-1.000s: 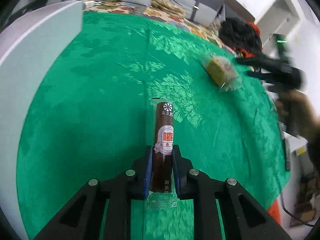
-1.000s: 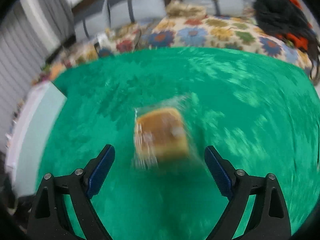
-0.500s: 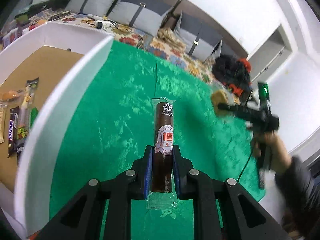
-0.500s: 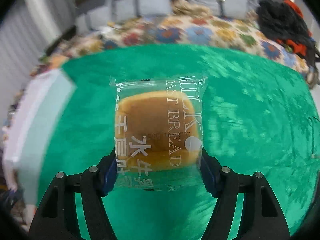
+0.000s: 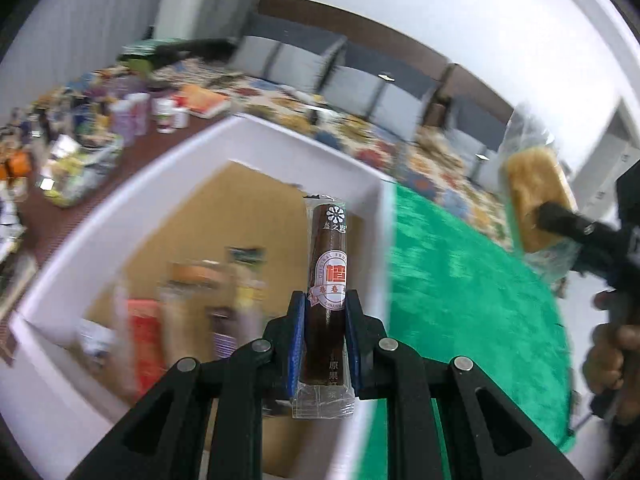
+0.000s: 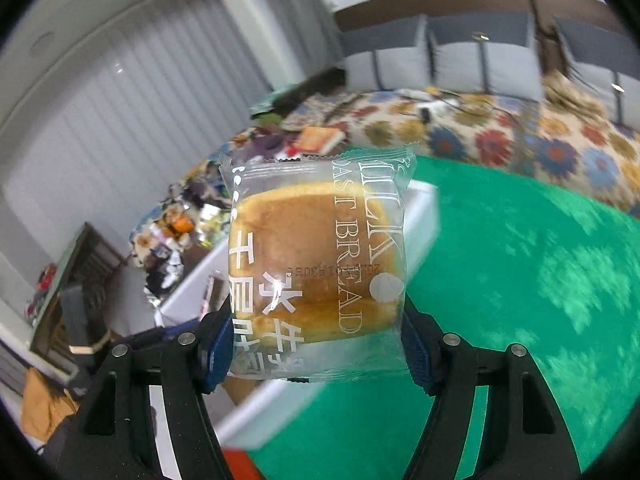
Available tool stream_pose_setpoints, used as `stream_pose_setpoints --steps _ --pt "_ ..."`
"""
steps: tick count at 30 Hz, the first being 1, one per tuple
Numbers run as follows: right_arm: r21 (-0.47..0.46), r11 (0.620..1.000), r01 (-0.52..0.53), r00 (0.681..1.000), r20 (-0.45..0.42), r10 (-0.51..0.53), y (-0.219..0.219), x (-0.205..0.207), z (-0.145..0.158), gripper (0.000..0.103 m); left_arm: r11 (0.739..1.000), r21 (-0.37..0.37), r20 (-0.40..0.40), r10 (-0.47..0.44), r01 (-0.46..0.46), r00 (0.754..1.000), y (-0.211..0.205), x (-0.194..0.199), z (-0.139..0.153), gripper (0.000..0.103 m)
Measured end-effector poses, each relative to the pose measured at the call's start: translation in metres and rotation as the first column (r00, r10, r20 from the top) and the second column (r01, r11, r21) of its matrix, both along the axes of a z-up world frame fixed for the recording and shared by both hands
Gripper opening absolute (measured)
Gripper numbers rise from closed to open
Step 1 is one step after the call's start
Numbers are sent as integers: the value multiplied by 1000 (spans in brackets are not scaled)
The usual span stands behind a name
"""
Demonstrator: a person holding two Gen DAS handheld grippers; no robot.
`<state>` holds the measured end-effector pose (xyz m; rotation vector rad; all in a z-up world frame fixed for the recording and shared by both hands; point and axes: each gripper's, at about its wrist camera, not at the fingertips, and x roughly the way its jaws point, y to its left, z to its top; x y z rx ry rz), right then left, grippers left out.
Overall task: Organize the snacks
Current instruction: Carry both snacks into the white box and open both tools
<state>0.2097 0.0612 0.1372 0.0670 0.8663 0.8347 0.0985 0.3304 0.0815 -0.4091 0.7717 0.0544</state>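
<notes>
Left tongs (image 5: 323,334) pinch a dark brown snack roll (image 5: 327,300) above a white box (image 5: 140,184) of blurred snacks. Right tongs (image 6: 318,344), having just closed, pinch a wrapped milk bread (image 6: 316,264) above the green bench (image 6: 520,280).

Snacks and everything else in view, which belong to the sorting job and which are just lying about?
Job:
- brown fruit roll in left claw
- milk toast bread packet in right claw
- white box
- snacks in it

Lying about:
- bottles and clutter
- floral cover
- grey cushions
</notes>
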Motion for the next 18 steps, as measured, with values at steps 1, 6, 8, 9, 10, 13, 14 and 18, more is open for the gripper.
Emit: stream_pose_setpoints --steps 1,6,8,9,10,13,14,18 --pt "-9 1000 -13 1000 2 13 17 2 -1 73 1000 20 -10 21 -21 1000 11 -1 -3 18" --pt "-67 995 -71 995 -70 66 91 2 -40 90 991 106 -83 95 -86 992 35 2 -31 31" --pt "-96 993 -63 995 -86 55 103 2 -52 90 988 113 -107 114 -102 988 39 4 -41 59" --pt "-93 993 -66 994 -89 58 106 -1 -55 90 985 126 -100 134 -121 986 40 0 -43 74" --pt "-89 994 -69 994 -87 61 105 -4 -56 90 982 137 -84 145 -133 986 39 -5 -42 80" --pt "-110 992 -66 997 -43 62 99 -11 -47 90 968 184 -32 177 -168 984 34 -21 -33 84" --pt "-120 991 -65 998 -15 63 95 -15 -42 90 963 202 -17 188 -181 982 31 -26 -27 86" --pt "-150 987 -54 996 61 64 89 -25 -27 90 933 253 60 247 -254 967 15 -43 4 102"
